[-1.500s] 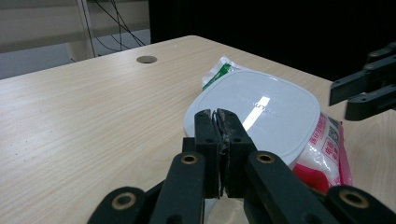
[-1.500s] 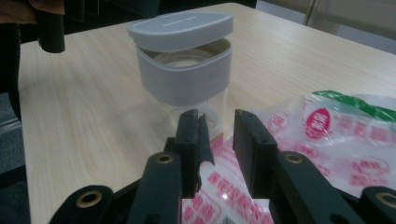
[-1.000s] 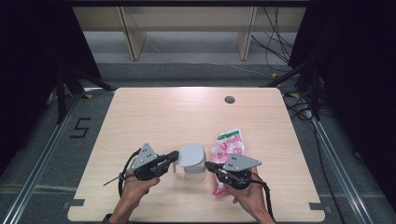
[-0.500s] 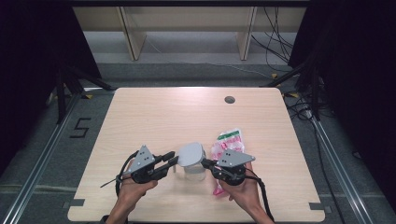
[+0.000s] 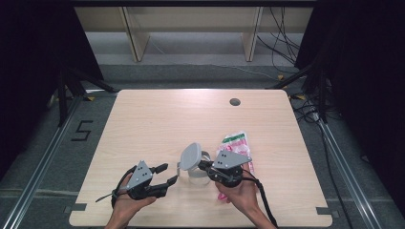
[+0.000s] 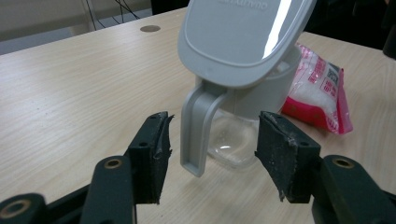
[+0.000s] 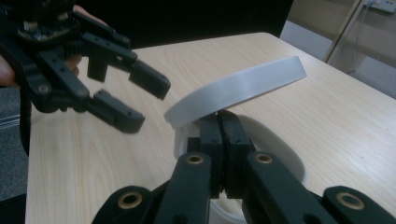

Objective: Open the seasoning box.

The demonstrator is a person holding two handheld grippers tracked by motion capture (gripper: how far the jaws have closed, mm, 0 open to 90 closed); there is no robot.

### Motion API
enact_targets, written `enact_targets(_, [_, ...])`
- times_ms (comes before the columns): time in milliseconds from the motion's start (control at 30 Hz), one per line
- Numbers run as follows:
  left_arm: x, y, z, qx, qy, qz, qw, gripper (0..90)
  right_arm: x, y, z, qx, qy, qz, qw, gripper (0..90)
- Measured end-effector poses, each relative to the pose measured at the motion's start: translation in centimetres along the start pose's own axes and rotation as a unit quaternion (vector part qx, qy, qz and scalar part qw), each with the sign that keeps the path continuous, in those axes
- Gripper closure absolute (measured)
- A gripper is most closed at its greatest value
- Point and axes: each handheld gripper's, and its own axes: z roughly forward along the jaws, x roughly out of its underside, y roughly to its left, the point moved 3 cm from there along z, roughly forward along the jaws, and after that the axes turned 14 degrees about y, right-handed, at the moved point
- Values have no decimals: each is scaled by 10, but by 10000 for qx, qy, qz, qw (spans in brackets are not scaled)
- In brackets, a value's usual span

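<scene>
Left hand-held gripper (image 5: pixel 169 174) just opened, clear of the grey handle of the clear plastic jug with grey hinged lid (image 5: pixel 193 162). Right hand-held gripper (image 5: pixel 203 165) clamped together on the jug's rim beneath the raised lid, beside the pink snack packet (image 5: pixel 235 143). Jug probably ready for filling.
</scene>
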Motion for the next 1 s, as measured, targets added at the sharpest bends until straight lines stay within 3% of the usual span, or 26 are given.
enact_targets(133, [8, -1, 4, -30, 40, -129, 9999, 395, -9, 2, 3, 52, -62, -274, 9996, 899])
enact_targets(267, [11, 0, 6, -41, 72, -171, 9998, 370, -15, 8, 7, -33, -30, -151, 9999, 894])
enact_targets(433, [14, 3, 9, -63, 82, -301, 9995, 359, -23, 14, 13, -149, -96, -234, 9996, 890])
enact_targets(500, [15, 4, 9, -56, 92, -324, 9994, 357, -24, 12, 10, -89, -125, -344, 9993, 883])
enact_targets(567, [16, 4, 9, -21, 55, -423, 9991, 347, -23, 11, 7, -89, -113, -301, 9994, 877])
enact_targets(667, [14, 7, 6, -3, -37, -444, 9990, 345, -11, -6, -14, 149, -140, -142, 9997, 855])
enact_targets(733, [16, 8, 6, -45, 28, -497, 9987, 339, 1, -20, -28, 362, -144, 29, 9992, 841])
enact_targets(767, [16, 8, 6, -45, 28, -497, 9987, 335, 1, -20, -28, 362, -144, 29, 9992, 841])
enact_targets(800, [17, 8, 6, -17, 39, -489, 9988, 332, 16, -36, -42, 671, -66, 197, 9975, 806])
enact_targets(833, [17, 9, 7, -37, 103, -452, 9989, 332, 22, -41, -47, 885, 2, 260, 9957, 797])
enact_targets(867, [17, 9, 7, -37, 103, -452, 9989, 331, 22, -41, -47, 885, 2, 260, 9957, 797])
enact_targets(933, [17, 7, 9, -1, 91, -478, 9988, 324, 34, -55, -55, 1044, 130, 407, 9936, 759])
enact_targets(967, [16, 9, 10, 1, 44, -309, 9995, 321, 38, -60, -57, 1074, 171, 483, 9929, 745])
enact_targets(1000, [17, 8, 9, -17, 78, -325, 9994, 320, 42, -65, -57, 1097, 208, 572, 9921, 731])
